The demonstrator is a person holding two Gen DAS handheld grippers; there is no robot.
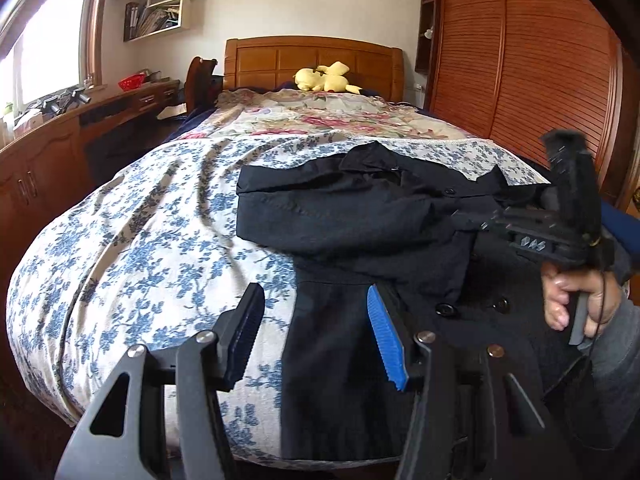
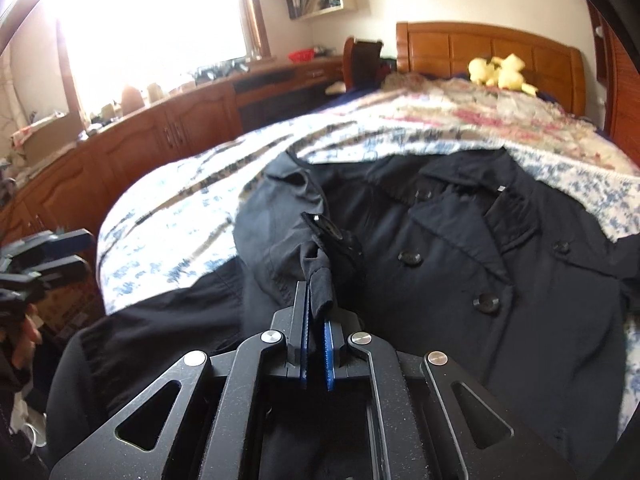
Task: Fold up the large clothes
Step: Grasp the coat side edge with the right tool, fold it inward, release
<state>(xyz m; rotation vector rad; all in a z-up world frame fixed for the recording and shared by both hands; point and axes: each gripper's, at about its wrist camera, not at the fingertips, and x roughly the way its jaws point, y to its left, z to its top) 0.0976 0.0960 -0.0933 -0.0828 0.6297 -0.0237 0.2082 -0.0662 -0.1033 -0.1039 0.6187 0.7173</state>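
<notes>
A dark navy double-breasted coat [image 1: 360, 216] lies spread on the bed, front up, with its buttons showing [image 2: 460, 240]. One sleeve lies folded across its chest. My right gripper [image 2: 314, 308] is shut on the sleeve's cuff strap [image 2: 320, 280], which sticks up from between the blue pads. My left gripper [image 1: 316, 300] hovers open over the coat's left edge near the foot of the bed. Its pads touch nothing. A hand [image 1: 576, 300] holds the right gripper at the coat's right side.
The bed carries a blue floral cover [image 1: 140, 240] and a pink floral quilt [image 1: 320, 116] farther back. A yellow plush toy [image 1: 324, 78] lies at the wooden headboard. Wooden cabinets [image 1: 40, 168] run along the left, and a slatted wardrobe [image 1: 520, 60] stands on the right.
</notes>
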